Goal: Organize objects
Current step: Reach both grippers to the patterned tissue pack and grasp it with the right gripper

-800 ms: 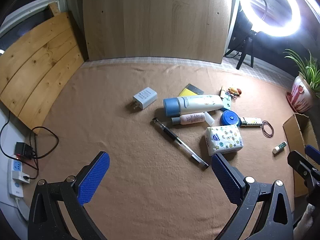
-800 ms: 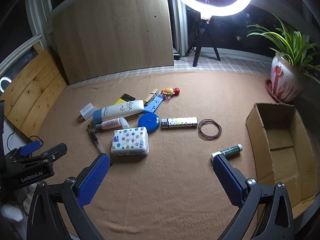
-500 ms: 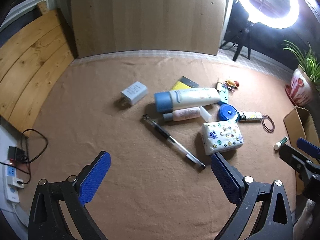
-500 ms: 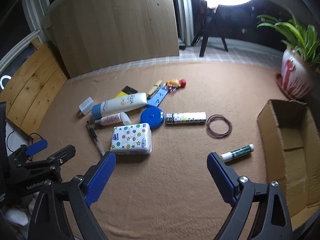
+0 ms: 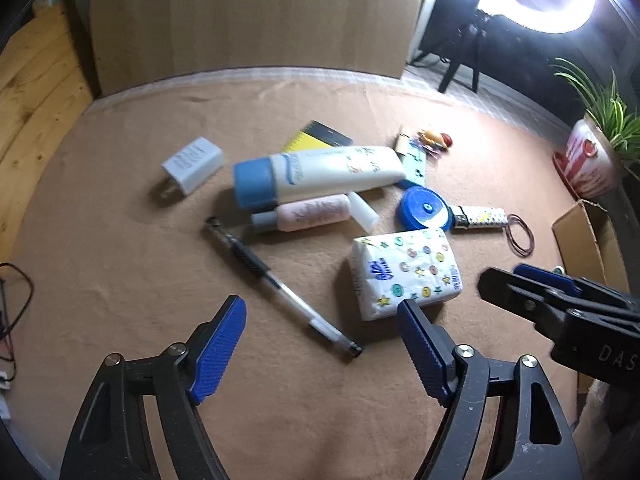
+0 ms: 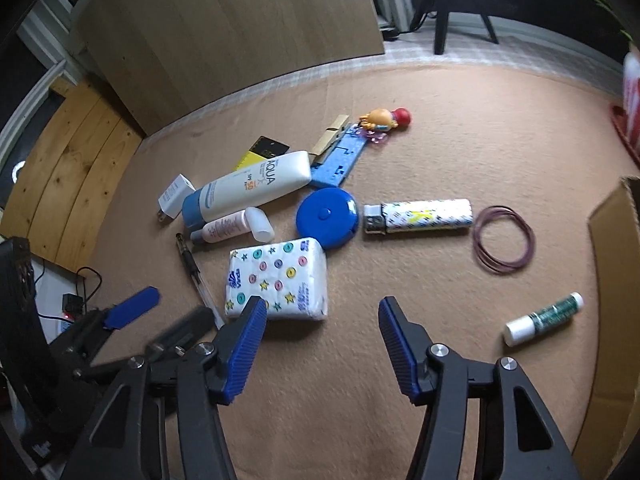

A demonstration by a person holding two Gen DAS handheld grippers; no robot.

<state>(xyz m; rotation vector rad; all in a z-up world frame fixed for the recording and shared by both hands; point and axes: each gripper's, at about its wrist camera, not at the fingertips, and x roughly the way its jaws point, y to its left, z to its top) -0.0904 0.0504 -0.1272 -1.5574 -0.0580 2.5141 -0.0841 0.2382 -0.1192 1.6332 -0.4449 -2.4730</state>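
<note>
Small objects lie in a cluster on a tan mat. A clear pen lies just ahead of my open, empty left gripper. A white tissue pack with coloured dots lies just ahead of my open, empty right gripper, near its left finger; the pack also shows in the left wrist view. Behind them lie a sunscreen tube, a small pink bottle, a blue round case, a patterned lighter, a white charger, rubber bands and a green-labelled stick.
A cardboard box stands open at the right edge. A blue strip, a clothespin, a toy figure and a yellow-black card lie at the back. A wooden board leans behind, a potted plant at right.
Both grippers have moved forward and lower toward the cluster. The objects look larger and have not shifted on the mat. Both grippers are still open.
</note>
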